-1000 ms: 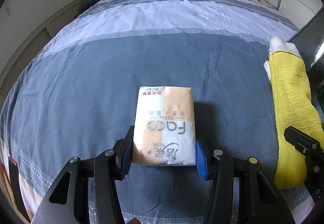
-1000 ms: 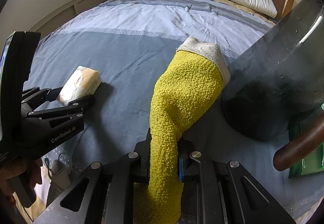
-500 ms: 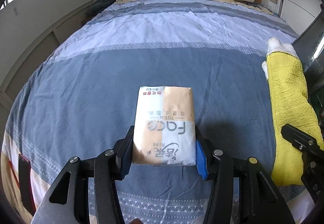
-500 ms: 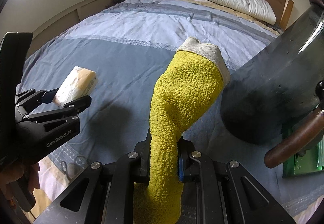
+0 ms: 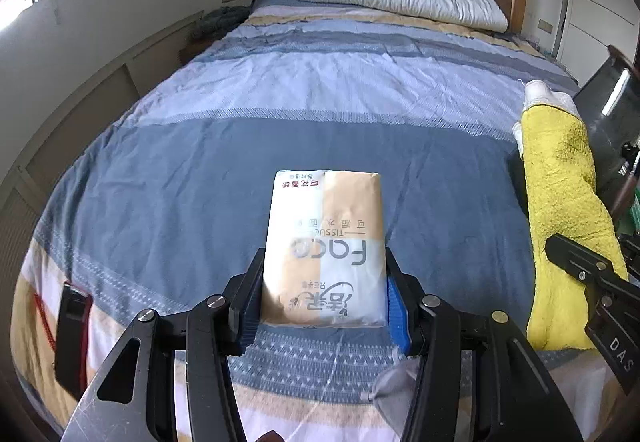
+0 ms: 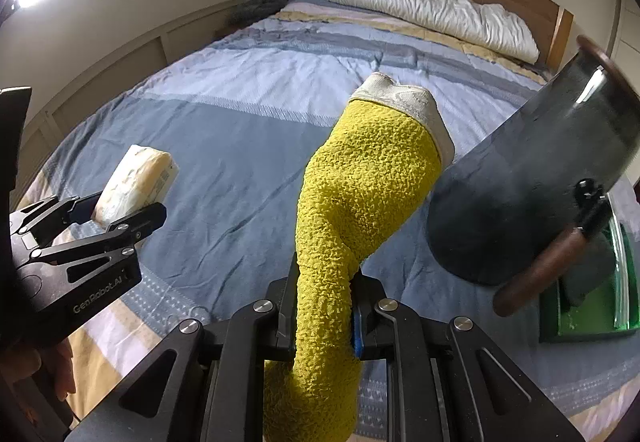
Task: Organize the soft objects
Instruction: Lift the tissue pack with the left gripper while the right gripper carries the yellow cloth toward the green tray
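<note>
Above the bed, we had lifted both things higher. Our left gripper squeezed the tissue pack; our right gripper, nearly shut, pinched the yellow sock. Both looked ready to go somewhere.

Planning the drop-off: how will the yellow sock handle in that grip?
Likely floppy: the yellow sock bends above the right gripper and its tail droops below. Probably light. Its fuzzy knit should resist slipping.
</note>
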The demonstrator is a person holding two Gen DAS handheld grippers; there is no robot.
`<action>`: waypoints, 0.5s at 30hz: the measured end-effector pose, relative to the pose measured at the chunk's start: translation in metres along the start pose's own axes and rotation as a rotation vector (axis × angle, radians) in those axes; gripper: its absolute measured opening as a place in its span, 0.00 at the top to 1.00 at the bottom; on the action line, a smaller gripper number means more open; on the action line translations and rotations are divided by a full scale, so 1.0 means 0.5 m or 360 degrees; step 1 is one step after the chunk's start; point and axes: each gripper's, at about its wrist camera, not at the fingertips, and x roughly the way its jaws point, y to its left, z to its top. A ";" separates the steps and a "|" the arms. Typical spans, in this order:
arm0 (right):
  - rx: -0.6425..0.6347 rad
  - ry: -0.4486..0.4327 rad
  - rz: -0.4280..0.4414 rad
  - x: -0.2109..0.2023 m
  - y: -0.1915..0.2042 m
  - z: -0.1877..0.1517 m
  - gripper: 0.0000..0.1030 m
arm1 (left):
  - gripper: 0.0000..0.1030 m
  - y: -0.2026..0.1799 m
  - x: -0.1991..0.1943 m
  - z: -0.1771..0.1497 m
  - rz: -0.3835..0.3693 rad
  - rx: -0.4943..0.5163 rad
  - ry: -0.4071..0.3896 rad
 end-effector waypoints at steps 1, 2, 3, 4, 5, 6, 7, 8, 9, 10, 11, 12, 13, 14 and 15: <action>-0.0003 -0.0010 -0.0001 -0.010 0.001 -0.001 0.84 | 0.55 -0.001 -0.010 -0.001 0.0006 0.0003 -0.0011; -0.0005 -0.0024 0.0002 -0.024 0.002 -0.003 0.84 | 0.55 -0.003 -0.021 -0.003 0.0011 0.0006 -0.0023; -0.0005 -0.0032 0.0004 -0.034 0.002 -0.007 0.84 | 0.55 -0.005 -0.031 -0.004 0.0016 0.0008 -0.0031; -0.0004 -0.0040 0.0006 -0.045 0.001 -0.010 0.84 | 0.55 -0.007 -0.043 -0.006 0.0023 0.0008 -0.0041; -0.0008 -0.0050 0.0004 -0.059 0.001 -0.014 0.84 | 0.55 -0.009 -0.053 -0.007 0.0026 0.0008 -0.0052; -0.0012 -0.0057 0.0002 -0.068 -0.001 -0.018 0.84 | 0.55 -0.011 -0.060 -0.008 0.0024 0.0010 -0.0056; -0.0016 -0.0065 0.0001 -0.080 -0.001 -0.023 0.84 | 0.55 -0.013 -0.069 -0.011 0.0024 0.0011 -0.0059; -0.0020 -0.0070 0.0000 -0.092 -0.002 -0.027 0.84 | 0.55 -0.015 -0.076 -0.013 0.0025 0.0010 -0.0061; -0.0023 -0.0075 0.0000 -0.102 -0.003 -0.032 0.84 | 0.55 -0.017 -0.084 -0.016 0.0025 0.0008 -0.0065; -0.0028 -0.0079 0.0001 -0.114 -0.003 -0.037 0.84 | 0.55 -0.018 -0.092 -0.018 0.0023 0.0007 -0.0069; -0.0033 -0.0082 0.0001 -0.124 -0.003 -0.042 0.84 | 0.55 -0.020 -0.098 -0.021 0.0022 0.0006 -0.0070; -0.0038 -0.0085 0.0000 -0.131 -0.001 -0.044 0.84 | 0.55 -0.020 -0.104 -0.022 0.0023 0.0007 -0.0072; -0.0045 -0.0089 0.0002 -0.141 -0.001 -0.048 0.84 | 0.55 -0.020 -0.110 -0.025 0.0026 0.0008 -0.0073; -0.0055 -0.0087 0.0010 -0.151 -0.001 -0.055 0.83 | 0.55 -0.020 -0.115 -0.028 0.0027 0.0007 -0.0072; -0.0060 -0.0086 0.0012 -0.157 0.000 -0.057 0.83 | 0.55 -0.021 -0.120 -0.030 0.0029 0.0006 -0.0068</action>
